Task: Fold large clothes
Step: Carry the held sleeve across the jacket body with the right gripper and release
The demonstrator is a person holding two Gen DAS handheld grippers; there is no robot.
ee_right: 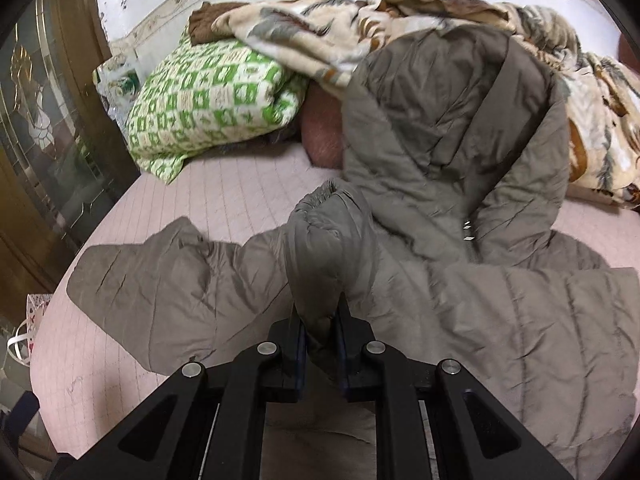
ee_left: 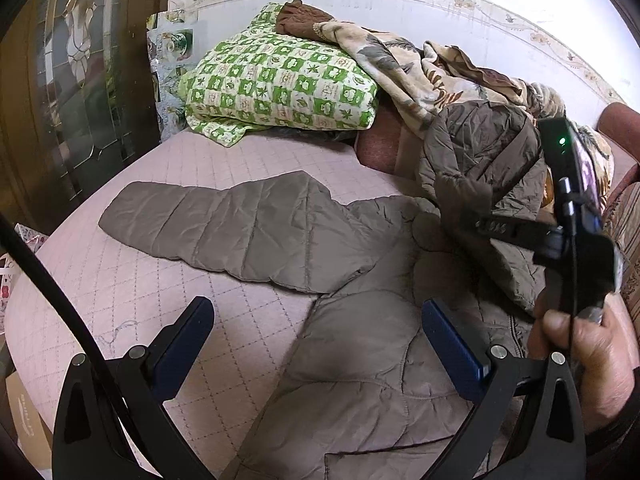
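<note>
A grey-brown quilted puffer jacket (ee_left: pixel 360 360) lies spread on a pale pink quilted bed cover (ee_left: pixel 168 280), its body near the foot of both views and its hood (ee_right: pixel 460 128) pushed up toward the heaped bedding at the back. One sleeve (ee_left: pixel 224 228) stretches out flat to the left across the cover. The other sleeve (ee_right: pixel 332 240) is lifted over the jacket's middle, its gathered cuff pointing away from the camera — the right gripper (ee_right: pixel 320 316) has its jaws drawn narrow and pinched on this sleeve, padded fabric bunched between the blue pads. In the left wrist view the same gripper (ee_left: pixel 476 224) reaches in from the right edge, carried by the person's right hand (ee_left: pixel 588 352), with a small green light showing on its body. The left gripper (ee_left: pixel 316 340) hangs above the jacket's lower body with its jaws wide apart and nothing between them; its left finger (ee_left: pixel 184 340) is over the bare cover, its right finger over the jacket. Behind the jacket sits a green-and-white checked pillow (ee_left: pixel 280 88), a cream blanket (ee_left: pixel 384 64) with a leaf print draped partly over it — and a white wall (ee_left: pixel 400 8) with a floral border runs behind. A dark wooden door (ee_left: pixel 80 80) with patterned glass stands at the left.
</note>
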